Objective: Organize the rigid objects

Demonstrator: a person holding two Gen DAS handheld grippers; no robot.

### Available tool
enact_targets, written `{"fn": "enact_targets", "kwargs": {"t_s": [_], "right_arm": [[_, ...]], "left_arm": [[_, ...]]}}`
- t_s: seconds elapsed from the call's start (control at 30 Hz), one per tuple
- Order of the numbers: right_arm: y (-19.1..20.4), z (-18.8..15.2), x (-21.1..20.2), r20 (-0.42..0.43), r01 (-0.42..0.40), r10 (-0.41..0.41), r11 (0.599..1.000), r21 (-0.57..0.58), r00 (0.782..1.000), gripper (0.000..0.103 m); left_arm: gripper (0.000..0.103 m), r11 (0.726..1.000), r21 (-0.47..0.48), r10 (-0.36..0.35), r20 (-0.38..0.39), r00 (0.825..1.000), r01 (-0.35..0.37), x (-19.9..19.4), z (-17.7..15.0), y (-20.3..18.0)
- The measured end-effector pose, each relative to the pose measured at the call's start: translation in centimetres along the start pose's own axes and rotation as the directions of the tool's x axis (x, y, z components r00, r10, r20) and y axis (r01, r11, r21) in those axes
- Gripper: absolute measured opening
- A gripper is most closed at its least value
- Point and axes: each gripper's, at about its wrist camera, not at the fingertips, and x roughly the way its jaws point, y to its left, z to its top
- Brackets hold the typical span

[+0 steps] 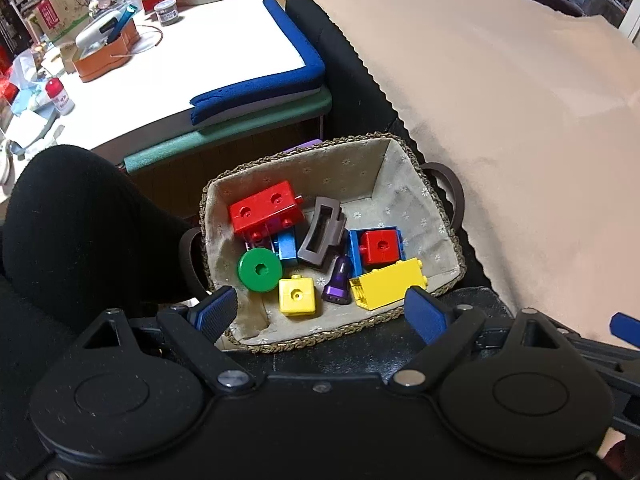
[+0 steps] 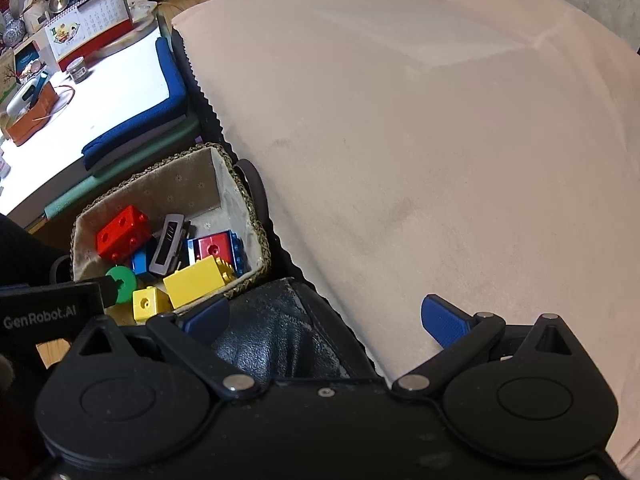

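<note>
Both sets of blue fingers stand wide apart and carry nothing: the left gripper (image 1: 322,310) hangs over the near rim of the woven basket (image 1: 416,152), while the right gripper (image 2: 326,320) sits off to the side above dark cracked leather (image 2: 276,332) and the edge of the beige cloth (image 2: 420,140).

Everything rigid is already in that basket. From the left fingers, the small yellow cube (image 1: 298,295) lies dead ahead at twelve o'clock, just beyond the tips, with the purple car charger (image 1: 339,282) beside it at one o'clock and the long yellow block (image 1: 390,284) further right, its long axis running roughly three to nine. Green ring (image 1: 259,270) at eleven, red block (image 1: 266,206) beyond it, grey hair clip (image 1: 320,236) leaning in the middle.

For the right gripper the basket lies away at ten o'clock, so the left looks the nearer hand for any pick.

Only the left view shows the charger; the yellow block seems to hide it in the right view. Right view alone shows how bare the cloth is, a likely spot for sorting.
</note>
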Motion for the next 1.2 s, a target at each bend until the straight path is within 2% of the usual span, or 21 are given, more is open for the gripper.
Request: {"fn": "enact_targets", "kwargs": {"t_s": [0.27,1.2], "right_arm": [[-0.9,0.0,0.5,-0.036,-0.032,0.033,0.999,0.044,0.999,0.103],[-0.9,-0.4,0.9,-0.047,-0.036,0.038,0.999,0.037,0.998,0.103]], "left_arm": [[0.087,0.998,0.043,0.038,-0.003,0.999,-0.037,0.2,-0.5,-1.0],[0.087,0.997,0.059,0.042,-0.029,0.999,-0.040,0.7,-0.4,-1.3]]}}
